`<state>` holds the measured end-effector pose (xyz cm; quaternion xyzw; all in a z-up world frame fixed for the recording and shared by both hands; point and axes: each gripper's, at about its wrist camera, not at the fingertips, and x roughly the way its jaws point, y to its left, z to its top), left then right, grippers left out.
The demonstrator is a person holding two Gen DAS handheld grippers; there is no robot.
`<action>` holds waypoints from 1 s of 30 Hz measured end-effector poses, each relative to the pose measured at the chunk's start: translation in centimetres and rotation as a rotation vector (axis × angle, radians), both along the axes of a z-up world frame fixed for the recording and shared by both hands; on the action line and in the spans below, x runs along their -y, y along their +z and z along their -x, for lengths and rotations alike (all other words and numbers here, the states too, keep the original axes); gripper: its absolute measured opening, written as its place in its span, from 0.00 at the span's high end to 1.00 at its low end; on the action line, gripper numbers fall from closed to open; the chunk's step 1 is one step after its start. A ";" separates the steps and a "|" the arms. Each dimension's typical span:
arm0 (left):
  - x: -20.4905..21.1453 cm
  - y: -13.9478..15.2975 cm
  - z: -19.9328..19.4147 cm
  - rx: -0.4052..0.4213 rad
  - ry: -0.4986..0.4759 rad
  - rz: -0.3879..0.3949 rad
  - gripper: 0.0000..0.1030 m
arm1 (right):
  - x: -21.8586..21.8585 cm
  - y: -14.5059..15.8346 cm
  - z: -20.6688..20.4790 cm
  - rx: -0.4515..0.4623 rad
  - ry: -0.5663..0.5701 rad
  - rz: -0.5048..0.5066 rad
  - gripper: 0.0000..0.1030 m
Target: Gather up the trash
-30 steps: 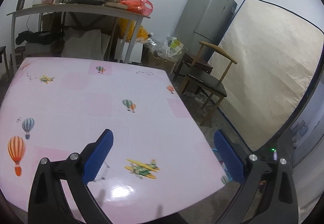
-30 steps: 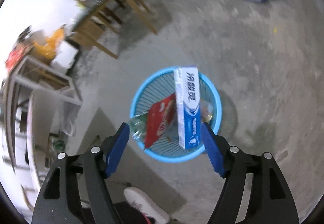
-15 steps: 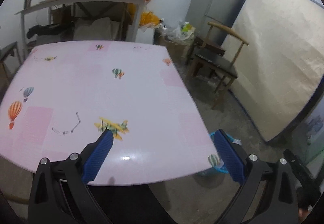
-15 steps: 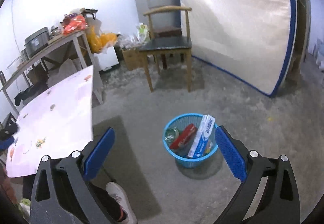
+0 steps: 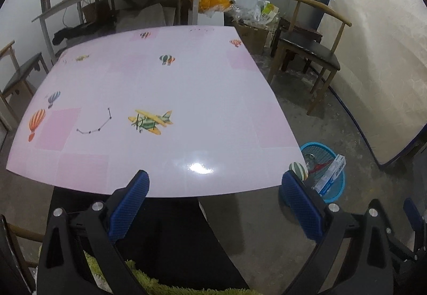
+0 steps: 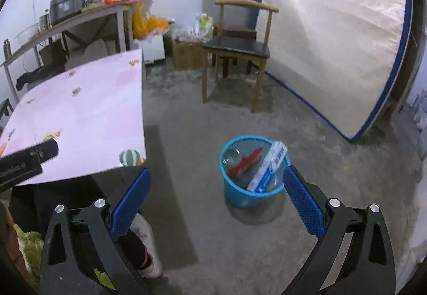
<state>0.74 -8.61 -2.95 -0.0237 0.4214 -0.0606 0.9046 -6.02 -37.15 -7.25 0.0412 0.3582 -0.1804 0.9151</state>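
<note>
fingers: both blue-padded grippers, left (image 5: 214,188) and right (image 6: 217,187), spread wide, nothing between
bin: round blue mesh plastic wastebasket (image 6: 241,195) on floor, 12 o'clock of right gripper

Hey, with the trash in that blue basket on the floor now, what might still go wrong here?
The toothpaste box leans against the rim of the blue basket and sticks out above it, so a bump might tip it onto the floor. The basket stands close to the table corner and the person's white shoe, so a step could knock it over. Both the right gripper and the left gripper are open and empty.
</note>
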 end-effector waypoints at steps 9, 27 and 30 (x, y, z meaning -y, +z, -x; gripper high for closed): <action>1.5 1.0 0.4 0.035 -0.042 -0.025 0.05 | 0.5 0.8 1.1 -0.012 -0.076 0.033 0.08; 1.7 1.1 0.4 0.040 -0.027 -0.063 0.05 | 1.0 0.6 1.4 -0.027 -0.103 0.006 0.08; 1.7 1.1 0.5 0.040 -0.026 -0.065 0.05 | 0.9 0.8 1.6 -0.025 -0.103 0.010 0.08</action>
